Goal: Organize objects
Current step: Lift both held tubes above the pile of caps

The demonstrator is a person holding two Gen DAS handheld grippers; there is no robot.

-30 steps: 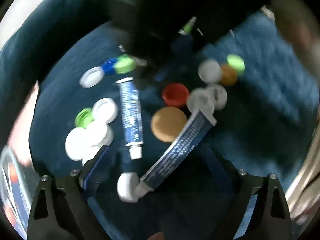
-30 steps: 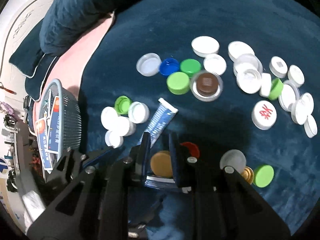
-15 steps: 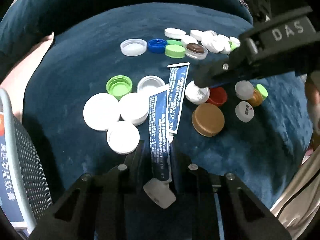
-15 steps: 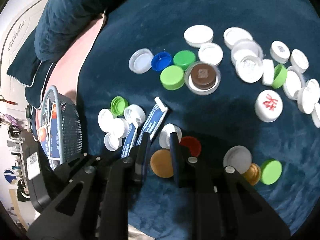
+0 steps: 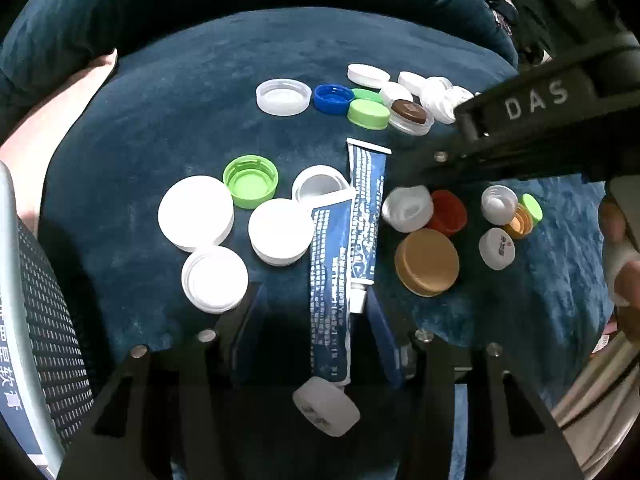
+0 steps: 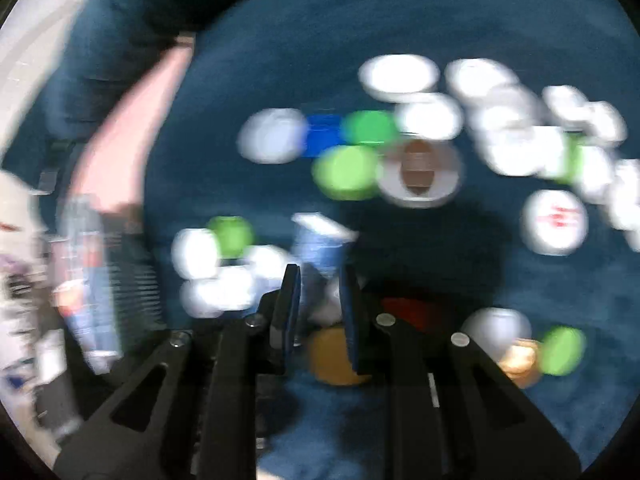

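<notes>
Left wrist view: left gripper [image 5: 312, 312] jaws, just opening, straddle the blue-printed squeeze tube [image 5: 330, 296] unclamped.
Tube released parallel beside its twin tube [image 5: 365, 216], grouping like items; right gripper [image 6: 318, 300] jaws together, empty.

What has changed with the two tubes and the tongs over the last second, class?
The left tongs brought one tube across to lie beside the other tube, clamped on it, and have just been opening: it lies between the fingers, pads off it. The right tongs stayed shut and empty above the caps. The tan cap and red cap stayed put.
</notes>
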